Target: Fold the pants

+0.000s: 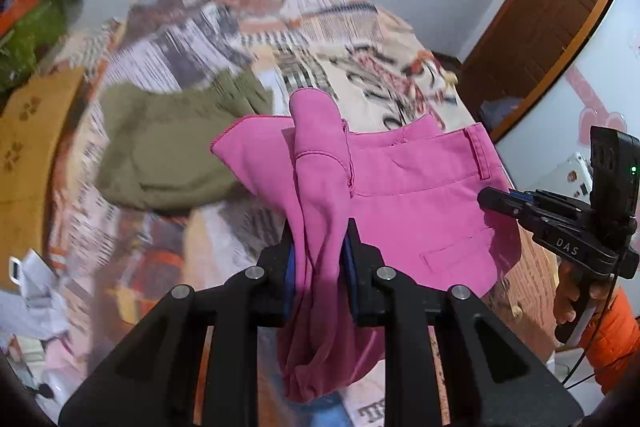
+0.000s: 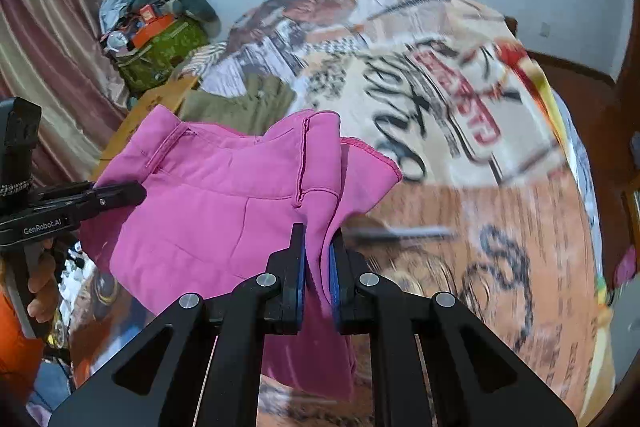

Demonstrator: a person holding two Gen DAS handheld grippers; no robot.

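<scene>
Pants (image 1: 408, 187) hang pink between both grippers above the bed (image 1: 360, 39), waistband stretched roughly from one to the other. Left gripper (image 1: 320, 263) is clamped on a bunched fold; right gripper (image 2: 318, 263) pinches the opposite end (neither nearer). Olive pants (image 1: 168, 151) lie beyond on the bed, toward the left.

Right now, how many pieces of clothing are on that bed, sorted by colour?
Pink: 1, the pink pants, held up over the bed by the left gripper and the right gripper.
Olive green: 1, the folded olive garment lying on the bedspread.
Total: 2
</scene>
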